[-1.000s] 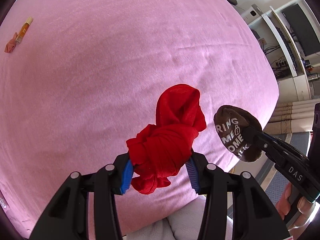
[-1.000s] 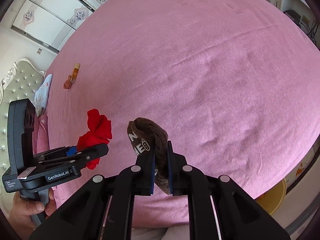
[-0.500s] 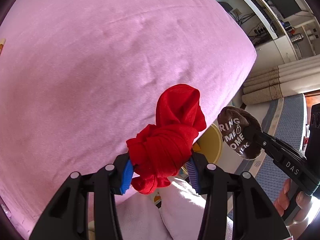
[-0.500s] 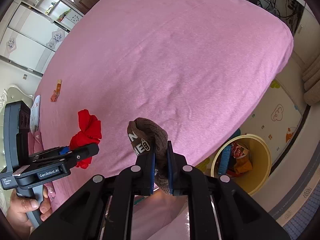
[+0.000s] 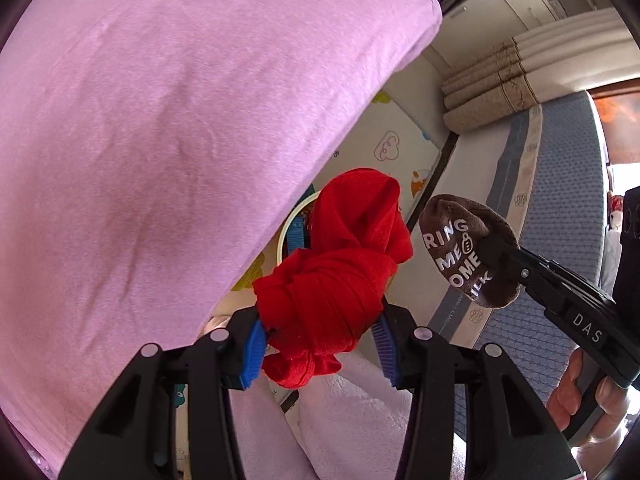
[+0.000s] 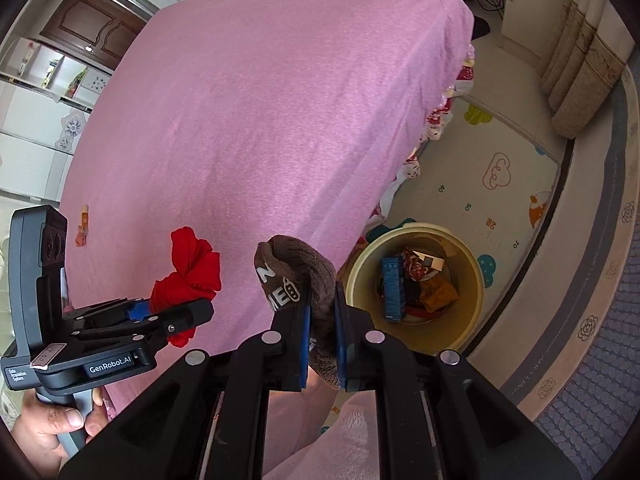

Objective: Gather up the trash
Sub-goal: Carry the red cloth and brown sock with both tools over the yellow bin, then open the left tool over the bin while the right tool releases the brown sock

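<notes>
The left gripper has its blue fingers pinching a knotted red cloth, and the right gripper has its fingers pressed onto a brown sock with white lettering. Both bundles are held up in the air, near each other, the red cloth to the left of the sock.

A second ago both grippers looked out over the pink bed alone. Since then they have swung toward the bed's edge, and the yellow bin on the floor has come fully into the right wrist view; in the left view only a sliver of its rim shows behind the red cloth. That suggests the carry is nearly done and the drop is next.

The bin already holds a blue box and some wrappers, with room left. It stands just beside the bed's edge on a play mat, so the overhanging bedspread crowds its near side. Well away from the bin, a small tube and wrapper lie on the bed, probably yet to be collected.
</notes>
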A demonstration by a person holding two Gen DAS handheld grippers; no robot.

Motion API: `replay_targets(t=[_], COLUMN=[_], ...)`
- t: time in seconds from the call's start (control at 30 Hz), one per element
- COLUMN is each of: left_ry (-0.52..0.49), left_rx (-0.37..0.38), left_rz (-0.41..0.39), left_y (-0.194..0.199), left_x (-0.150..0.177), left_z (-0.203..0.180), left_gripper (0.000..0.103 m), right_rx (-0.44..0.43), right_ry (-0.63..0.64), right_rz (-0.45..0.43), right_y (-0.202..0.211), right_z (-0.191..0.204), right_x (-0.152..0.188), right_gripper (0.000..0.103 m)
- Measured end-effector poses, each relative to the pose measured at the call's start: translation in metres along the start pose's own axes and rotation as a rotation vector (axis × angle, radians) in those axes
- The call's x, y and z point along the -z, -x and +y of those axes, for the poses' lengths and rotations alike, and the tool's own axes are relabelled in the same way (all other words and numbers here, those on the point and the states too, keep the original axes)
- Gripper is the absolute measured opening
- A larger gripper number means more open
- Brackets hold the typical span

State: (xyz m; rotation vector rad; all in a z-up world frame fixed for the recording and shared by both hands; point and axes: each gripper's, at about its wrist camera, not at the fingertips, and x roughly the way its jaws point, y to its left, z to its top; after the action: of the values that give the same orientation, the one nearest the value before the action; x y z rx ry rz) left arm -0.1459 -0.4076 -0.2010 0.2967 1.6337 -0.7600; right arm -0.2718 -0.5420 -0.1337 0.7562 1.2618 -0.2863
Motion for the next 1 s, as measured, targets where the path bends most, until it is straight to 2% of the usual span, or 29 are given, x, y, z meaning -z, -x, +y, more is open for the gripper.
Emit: replay_targets(t=[0.3,0.63,0.73,0.77,0.8,0.9,1.0], left_ry=[-0.104,-0.168,-0.185,-0.191,-0.199,-0.216,-0.211], left_rx=[-0.042,-0.083,-0.090,-0.096,-0.103,-0.119,-0.119], left_rz=[0.117,0.211,0.234,0.244,0.249,0.268,0.286], left_y=[-0.063,-0.110,-0.116,-0.118,-0.121,-0.126,-0.132], left_x=[-0.002,-0.003,-0.007,-0.007,-0.007,-0.005,-0.003], left_z=[-0.056,-0.083,-0.085,-0.086,-0.087,-0.088,-0.086], left_gripper=[0.046,0.047,0.052,0.063,0.072,0.077,0.078], right_rx=[0.022,-0.001,-0.006,-0.005,-0.003,0.010,0.018], right_ry=[-0.145,-0.213,-0.235,-0.245,-0.254,-0.254,-0.256], right_rz=[0.037,0.077,0.081,0.083,0.080,0.087,0.096], right_y=[-0.007,-0.031,-0.032,-0.031,-0.031,-0.032,-0.032], right_z=[-0.076,-0.107,-0.111,-0.113,-0.115,-0.120,-0.123], right_x=[0.025,0.036,0.033,0.033,0.032,0.031,0.031], right_gripper=[0.010,0.011,0.017,0.031,0.038,0.040,0.040])
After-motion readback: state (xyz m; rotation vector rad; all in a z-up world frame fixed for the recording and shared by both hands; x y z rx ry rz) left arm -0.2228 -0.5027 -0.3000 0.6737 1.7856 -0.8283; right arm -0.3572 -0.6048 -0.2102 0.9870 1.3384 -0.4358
